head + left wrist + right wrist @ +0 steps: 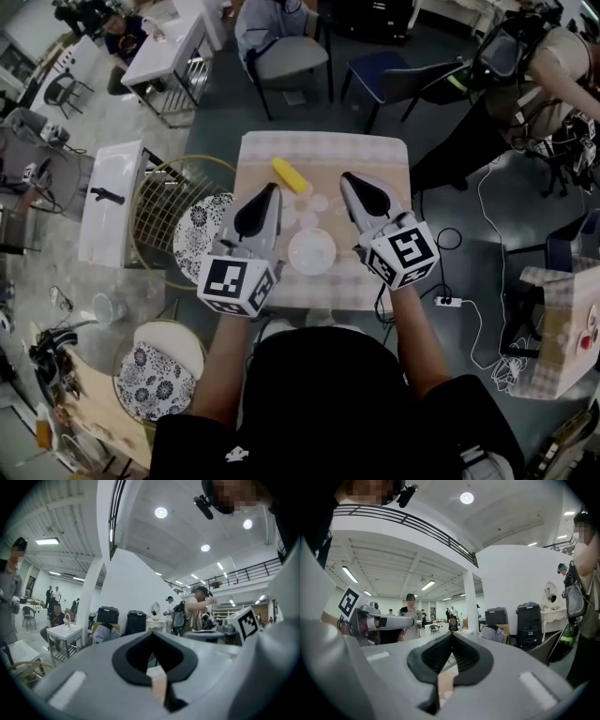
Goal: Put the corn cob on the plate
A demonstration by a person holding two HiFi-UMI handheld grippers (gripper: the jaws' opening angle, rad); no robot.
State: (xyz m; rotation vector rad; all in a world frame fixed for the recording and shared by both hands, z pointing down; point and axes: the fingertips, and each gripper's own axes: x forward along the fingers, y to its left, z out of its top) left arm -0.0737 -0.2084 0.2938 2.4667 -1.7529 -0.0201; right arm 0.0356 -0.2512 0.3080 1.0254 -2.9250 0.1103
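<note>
A yellow corn cob [291,175] lies on the far left part of a small table with a checked cloth [375,155]. A white plate [311,250] sits on the near middle of the table, with nothing on it. My left gripper [274,187] is held level above the table's left side, its tip just short of the cob, jaws shut and holding nothing. My right gripper [346,176] hovers level over the right side, also shut with nothing in it. Both gripper views look out across the room; the left gripper [151,633] and right gripper [451,634] show their tips meeting.
A few pale round pieces [315,202] lie between cob and plate. A gold wire chair with a floral cushion [200,234] and a white side table [111,202] stand to the left. Chairs [292,56] stand beyond the table, a person [534,75] at the right, a power strip [446,301] on the floor.
</note>
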